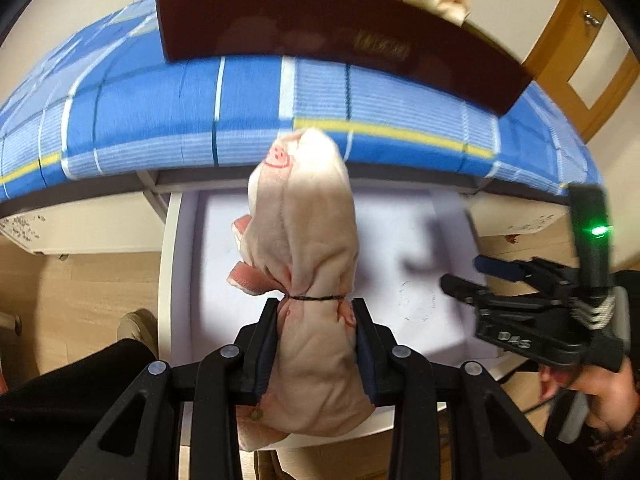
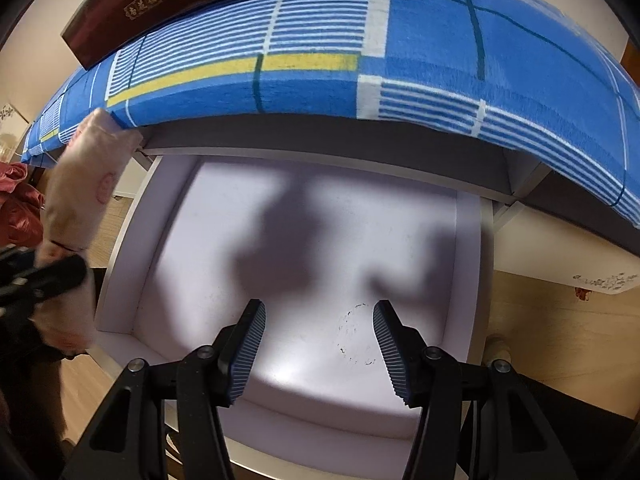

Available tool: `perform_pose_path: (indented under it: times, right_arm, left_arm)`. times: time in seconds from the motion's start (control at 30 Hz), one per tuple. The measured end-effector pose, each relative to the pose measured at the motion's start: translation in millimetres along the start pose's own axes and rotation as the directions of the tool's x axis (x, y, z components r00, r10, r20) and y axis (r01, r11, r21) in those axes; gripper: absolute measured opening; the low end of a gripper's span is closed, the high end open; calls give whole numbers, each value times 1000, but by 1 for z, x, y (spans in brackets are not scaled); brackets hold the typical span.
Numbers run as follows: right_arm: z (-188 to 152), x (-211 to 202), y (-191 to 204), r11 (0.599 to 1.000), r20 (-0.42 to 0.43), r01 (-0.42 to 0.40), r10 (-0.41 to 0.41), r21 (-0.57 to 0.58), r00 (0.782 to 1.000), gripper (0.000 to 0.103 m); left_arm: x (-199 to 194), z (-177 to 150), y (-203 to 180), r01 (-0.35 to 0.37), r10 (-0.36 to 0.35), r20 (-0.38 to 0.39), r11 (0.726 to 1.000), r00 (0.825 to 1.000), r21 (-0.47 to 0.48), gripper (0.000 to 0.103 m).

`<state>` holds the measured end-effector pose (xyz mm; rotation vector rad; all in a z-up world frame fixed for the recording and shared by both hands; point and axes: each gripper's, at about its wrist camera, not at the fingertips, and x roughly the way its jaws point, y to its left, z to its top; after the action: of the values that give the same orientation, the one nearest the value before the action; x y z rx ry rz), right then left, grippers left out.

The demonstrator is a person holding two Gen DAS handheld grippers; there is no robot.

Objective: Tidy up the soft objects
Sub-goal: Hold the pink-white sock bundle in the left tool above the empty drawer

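Left tongs [image 1: 316, 312] clamp the pink cloth bundle [image 1: 308, 220]; right tongs [image 2: 320, 344] gape, holding nothing.

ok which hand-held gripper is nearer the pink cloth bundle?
Left. The left hand-held gripper is shut on the pink cloth bundle, held above the white drawer. The right hand-held gripper is off to its side over the drawer, with nothing between its jaws.

A drawer [image 2: 132, 240] lies pulled out before the bed [image 2: 420, 92], a box [image 2: 120, 12] on the bed.
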<state>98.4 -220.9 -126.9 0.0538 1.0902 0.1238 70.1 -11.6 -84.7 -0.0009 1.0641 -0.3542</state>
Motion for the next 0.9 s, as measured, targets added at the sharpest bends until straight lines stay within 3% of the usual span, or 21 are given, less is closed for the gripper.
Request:
perform_pose_path:
  times: [0.4,0.6,0.77,0.9]
  right_arm:
    - [0,-3,0,999,-13,-30,30,28,999,58]
    - [0,-4,-5,997,-17,-52,53,65,998,58]
    - [0,-6,-6,994,-17,-73,74,83,997,58]
    - [-1,-9,-6,992,-15,-88,90,89,996,58]
  left_arm:
    - [-85,61,-17,78,-86,120,994,989,72,34]
    - [-106,89,-31,117,-128,151,990,980,80,34]
    - [-118,123,-32,81,-94,205,994,974,74,28]
    - [-105,153,-37,47,-60,208,997,976,68,27]
